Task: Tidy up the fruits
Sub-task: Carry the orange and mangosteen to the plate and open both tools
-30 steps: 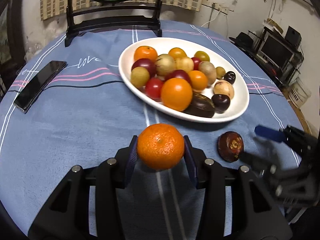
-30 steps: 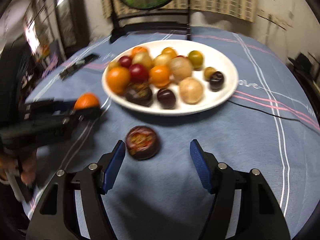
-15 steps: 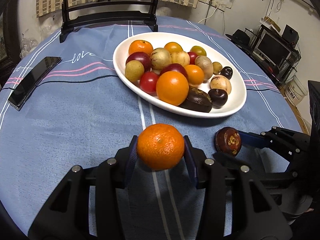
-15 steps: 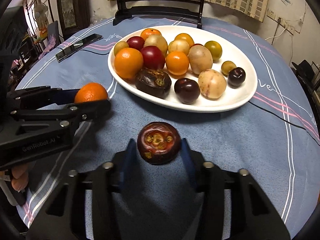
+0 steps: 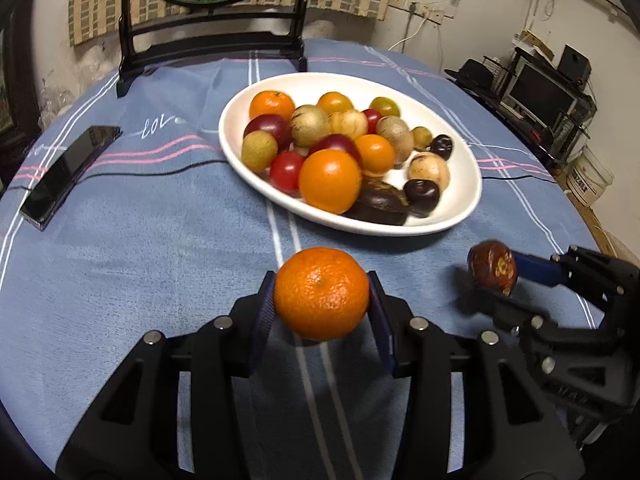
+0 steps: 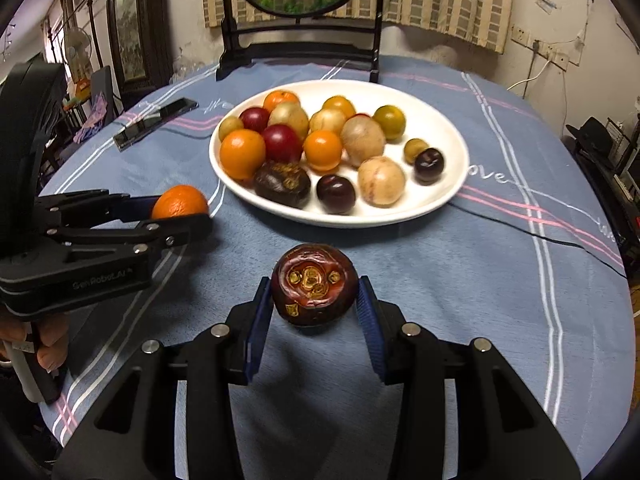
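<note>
My left gripper (image 5: 321,305) is shut on an orange tangerine (image 5: 321,293), held just above the blue tablecloth in front of the white oval plate (image 5: 460,216). Seen from the right wrist, the same tangerine (image 6: 180,202) sits at the left, in that gripper (image 6: 182,210). My right gripper (image 6: 315,302) is shut on a dark red mangosteen (image 6: 315,284), lifted a little off the cloth. From the left wrist that mangosteen (image 5: 492,267) hangs at the right, near the plate's front edge. The plate (image 6: 448,204) is piled with several oranges, plums and pale round fruits.
A black phone (image 5: 68,176) with a cable lies on the cloth at the left. A dark wooden stand with a round painted screen (image 6: 298,20) stands at the table's far edge. Shelves with a monitor (image 5: 540,92) are off to the right. A hand (image 6: 44,344) holds the left gripper's handle.
My right gripper closed on the mangosteen, which lay on the cloth between its open fingers, and raised it slightly. The left gripper kept the tangerine and stayed in place.
</note>
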The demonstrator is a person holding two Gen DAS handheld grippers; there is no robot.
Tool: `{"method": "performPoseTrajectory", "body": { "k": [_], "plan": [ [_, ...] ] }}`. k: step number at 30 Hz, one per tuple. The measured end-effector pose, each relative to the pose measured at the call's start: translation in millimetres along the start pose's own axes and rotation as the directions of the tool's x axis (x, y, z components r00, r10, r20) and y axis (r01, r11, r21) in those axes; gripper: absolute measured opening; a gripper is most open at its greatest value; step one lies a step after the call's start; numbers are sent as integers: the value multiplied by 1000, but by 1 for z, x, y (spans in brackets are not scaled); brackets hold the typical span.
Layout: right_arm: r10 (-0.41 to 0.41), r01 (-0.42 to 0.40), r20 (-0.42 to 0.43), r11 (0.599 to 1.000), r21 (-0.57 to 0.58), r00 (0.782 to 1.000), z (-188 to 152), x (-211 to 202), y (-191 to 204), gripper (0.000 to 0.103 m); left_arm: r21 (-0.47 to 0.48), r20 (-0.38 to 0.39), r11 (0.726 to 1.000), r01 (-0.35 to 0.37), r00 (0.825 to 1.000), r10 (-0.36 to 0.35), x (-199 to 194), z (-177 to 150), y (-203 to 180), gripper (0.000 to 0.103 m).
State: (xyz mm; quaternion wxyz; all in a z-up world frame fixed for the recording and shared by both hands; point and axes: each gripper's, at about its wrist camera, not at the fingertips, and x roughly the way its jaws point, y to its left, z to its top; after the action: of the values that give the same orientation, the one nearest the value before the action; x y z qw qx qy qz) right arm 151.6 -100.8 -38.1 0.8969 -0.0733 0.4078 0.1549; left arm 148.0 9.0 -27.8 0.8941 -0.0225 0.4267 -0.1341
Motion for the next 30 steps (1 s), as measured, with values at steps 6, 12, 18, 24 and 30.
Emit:
{"method": "performPoseTrajectory", "body": {
  "k": [6, 12, 18, 24, 30],
  "plan": [
    [-2, 1, 63, 1000, 11, 998, 4, -24, -14, 43, 47, 34, 999, 17, 999, -19, -23, 10, -13, 45],
    [-3, 1, 120, 1000, 18, 993, 17, -40, -22, 43, 91, 77, 996, 11, 997, -18, -41, 32, -26, 45],
    [10, -15, 162, 999, 30, 987, 46, -41, -27, 43, 101, 98, 995, 19, 995, -28, -41, 60, -34, 45],
    [14, -24, 151, 997, 70, 988, 72, -18, -32, 43, 50, 87, 999, 3, 996, -8, -18, 85, -28, 45],
    [23, -41, 129, 990, 137, 991, 86, 22, -42, 45, 9, 57, 999, -47, 997, 47, 15, 103, -19, 45]
  ]
}}
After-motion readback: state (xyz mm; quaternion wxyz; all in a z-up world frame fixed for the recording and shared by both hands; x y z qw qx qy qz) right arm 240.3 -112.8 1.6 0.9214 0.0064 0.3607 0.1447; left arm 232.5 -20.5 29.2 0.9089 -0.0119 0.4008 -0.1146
